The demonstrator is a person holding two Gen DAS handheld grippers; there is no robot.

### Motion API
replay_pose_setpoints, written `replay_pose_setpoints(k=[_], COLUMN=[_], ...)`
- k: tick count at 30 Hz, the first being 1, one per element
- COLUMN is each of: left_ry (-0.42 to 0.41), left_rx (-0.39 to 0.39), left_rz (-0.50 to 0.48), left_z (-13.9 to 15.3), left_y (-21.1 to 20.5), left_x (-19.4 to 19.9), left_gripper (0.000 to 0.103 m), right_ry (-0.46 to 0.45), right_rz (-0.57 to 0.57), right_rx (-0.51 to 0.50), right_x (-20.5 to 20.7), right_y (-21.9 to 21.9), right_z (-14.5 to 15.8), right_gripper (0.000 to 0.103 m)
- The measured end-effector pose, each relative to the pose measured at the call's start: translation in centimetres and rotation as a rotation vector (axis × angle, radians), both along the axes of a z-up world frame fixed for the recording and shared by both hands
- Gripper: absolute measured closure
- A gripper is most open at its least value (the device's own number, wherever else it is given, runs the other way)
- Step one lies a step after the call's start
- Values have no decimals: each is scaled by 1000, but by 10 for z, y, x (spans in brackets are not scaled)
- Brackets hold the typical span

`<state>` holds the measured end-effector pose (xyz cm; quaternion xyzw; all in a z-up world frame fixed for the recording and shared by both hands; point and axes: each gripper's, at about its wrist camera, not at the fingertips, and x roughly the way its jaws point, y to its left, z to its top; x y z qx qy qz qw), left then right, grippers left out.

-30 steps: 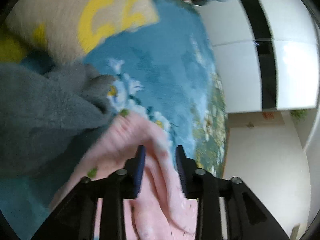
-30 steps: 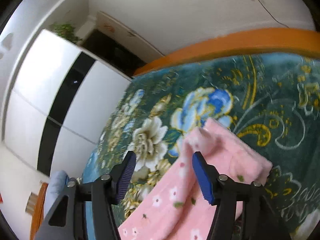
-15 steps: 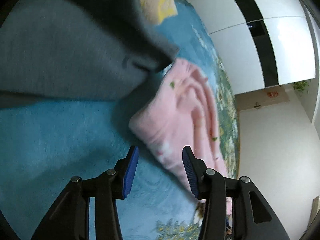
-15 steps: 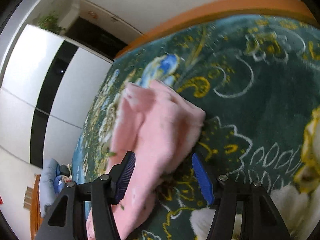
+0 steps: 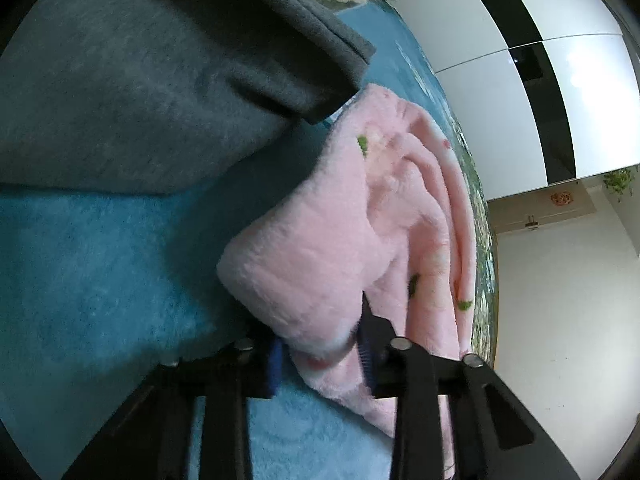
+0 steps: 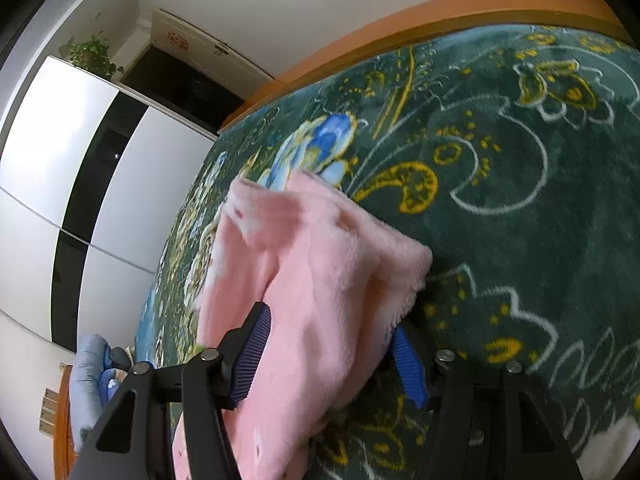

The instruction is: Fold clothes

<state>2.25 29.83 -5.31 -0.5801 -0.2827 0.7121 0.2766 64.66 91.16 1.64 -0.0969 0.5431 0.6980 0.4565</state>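
Observation:
A pink fleece garment (image 5: 340, 248) with small flower prints lies folded on the blanket. My left gripper (image 5: 320, 354) is shut on its near folded edge, and the fleece bulges over the fingertips and hides them. In the right wrist view the other end of the pink garment (image 6: 320, 272) lies between the blue pads of my right gripper (image 6: 330, 356). That gripper stands open, one finger over the cloth and one at its right edge, neither pressing it.
A grey garment (image 5: 140, 80) lies just left of the pink one, its hem overlapping the far corner. The blanket is teal (image 5: 80, 280) here and dark green with flowers (image 6: 500, 160) at the right. White wardrobe doors (image 6: 48, 140) stand beyond the bed's orange edge (image 6: 440, 8).
My left gripper let go of the pink garment, swung round to its folded end and shut on it again. The right gripper moved forward and now straddles the other end, still open.

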Motion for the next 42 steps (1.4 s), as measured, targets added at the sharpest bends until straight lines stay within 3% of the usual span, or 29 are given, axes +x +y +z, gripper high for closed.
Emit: replay_pose_setpoints(k=[1, 3, 7, 9, 10, 12, 14, 17, 19, 22, 25, 28, 35, 42], left_ry=[9, 29, 121, 179, 201, 245, 290, 152, 12, -40, 2, 28, -34, 1], left_rx=[-5, -16, -31, 27, 20, -5, -29, -102, -123, -109, -81, -111, -81, -83], left_rz=[3, 9, 14, -9, -23, -50, -77, -45, -25, -9, -16, -26, -30, -41], left_z=[3, 9, 58, 100, 109, 124, 139, 91, 47, 25, 37, 43, 22, 38], left_y=[1, 2, 8, 0, -9, -29, -49, -88, -109, -126, -132, -130, -138, -170], left_x=[-1, -2, -8, -4, 2, 16, 29, 25, 24, 35, 39, 36, 39, 60], left_gripper=[81, 86, 90, 90, 90, 89, 89, 89, 89, 89, 89, 89, 85, 82], right_ry=[-4, -15, 63, 156, 186, 173, 109, 18, -43, -80, -66, -105, -100, -106], right_rz=[-7, -27, -32, 9, 33, 68, 85, 101, 111, 114, 113, 114, 83, 84], right_rx=[-1, -28, 42, 142, 192, 257, 228, 107, 26, -24, -8, -4, -28, -43], right_x=[-1, -1, 3, 12, 17, 29, 38, 45, 49, 54, 57, 51, 57, 58], right_y=[0, 1, -7, -17, -25, -41, -52, -59, -64, -68, -68, -70, -78, -85], right_z=[-1, -5, 30, 64, 80, 98, 87, 51, 26, 12, 21, 25, 19, 11], right_gripper=[74, 88, 92, 92, 92, 92, 93, 93, 93, 93, 93, 93, 92, 86])
